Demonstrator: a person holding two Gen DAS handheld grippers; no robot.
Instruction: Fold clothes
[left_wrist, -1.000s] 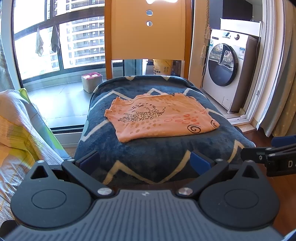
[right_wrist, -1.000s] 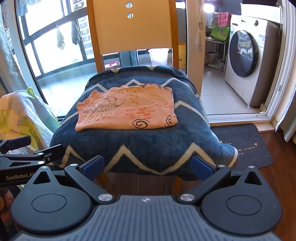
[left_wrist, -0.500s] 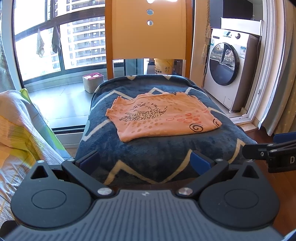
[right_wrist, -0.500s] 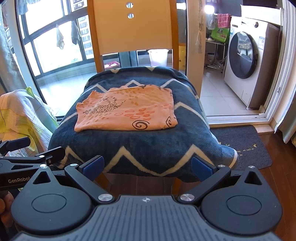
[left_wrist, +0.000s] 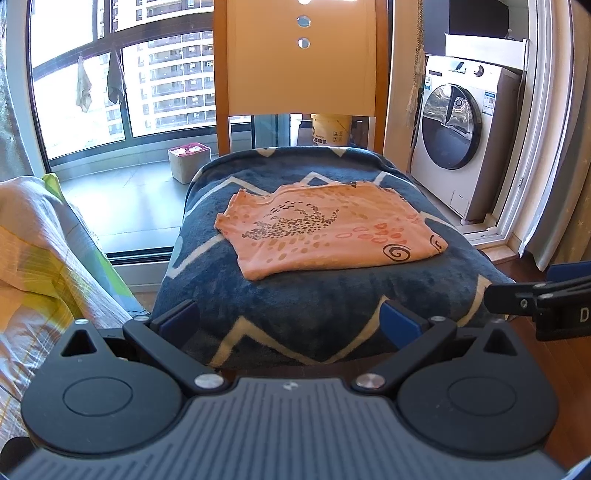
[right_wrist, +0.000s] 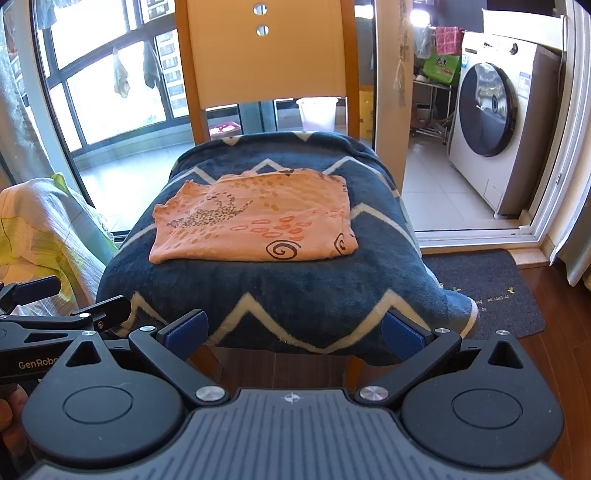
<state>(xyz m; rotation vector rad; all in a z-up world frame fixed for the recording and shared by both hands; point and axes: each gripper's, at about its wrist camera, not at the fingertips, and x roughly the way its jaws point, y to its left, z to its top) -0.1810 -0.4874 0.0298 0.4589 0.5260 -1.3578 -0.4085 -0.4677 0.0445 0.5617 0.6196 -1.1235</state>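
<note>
The folded orange patterned cloth garment (left_wrist: 325, 229) lies ahead on the navy zigzag fleece blanket (left_wrist: 295, 306) draping the wooden chair (right_wrist: 266, 55), long axis crosswise, roughly equidistant from the released, empty left gripper (left_wrist: 290, 319) and right gripper (right_wrist: 295, 330).

An orange shirt (left_wrist: 325, 229) with dark dots and swirls is laid flat, folded, on the blue blanket (left_wrist: 314, 302).
</note>
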